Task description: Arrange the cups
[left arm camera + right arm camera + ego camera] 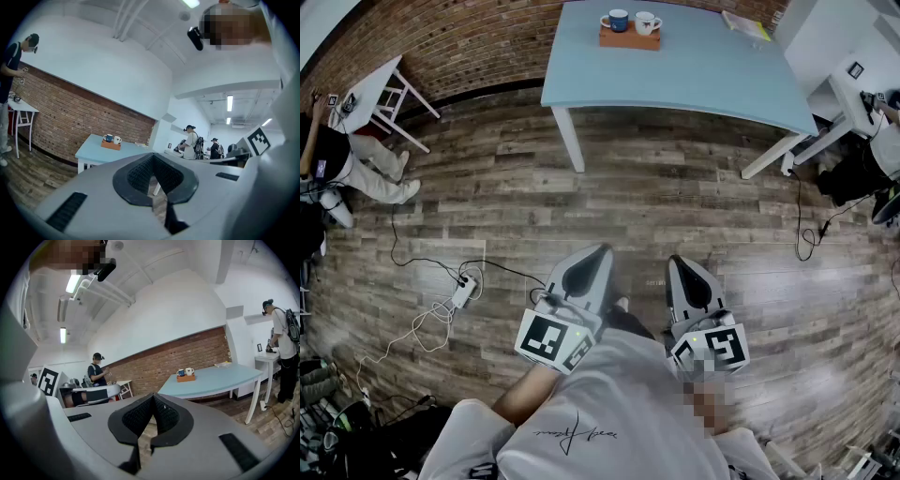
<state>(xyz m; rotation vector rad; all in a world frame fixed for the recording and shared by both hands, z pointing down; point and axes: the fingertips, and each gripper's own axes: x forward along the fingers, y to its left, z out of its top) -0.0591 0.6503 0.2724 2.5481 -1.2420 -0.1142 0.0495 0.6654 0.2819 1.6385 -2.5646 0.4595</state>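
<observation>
A dark blue cup (pixel 618 20) and a white cup (pixel 647 22) stand side by side on a brown wooden block (pixel 630 37) at the far side of a light blue table (pixel 675 75). The same blue cup (pixel 108 138) and white cup (pixel 117 139) show small in the left gripper view, and the blue cup (pixel 180 373) and white cup (pixel 189 371) in the right gripper view. My left gripper (pixel 602 250) and right gripper (pixel 677 262) are held close to my body, far from the table, both shut with nothing between the jaws.
A power strip with cables (pixel 463 291) lies on the wooden floor at left. A small white table (pixel 370 89) stands by the brick wall with a person (pixel 337 159) beside it. Another person (pixel 886 131) and a desk are at right. A yellow-edged paper (pixel 746 25) lies on the blue table.
</observation>
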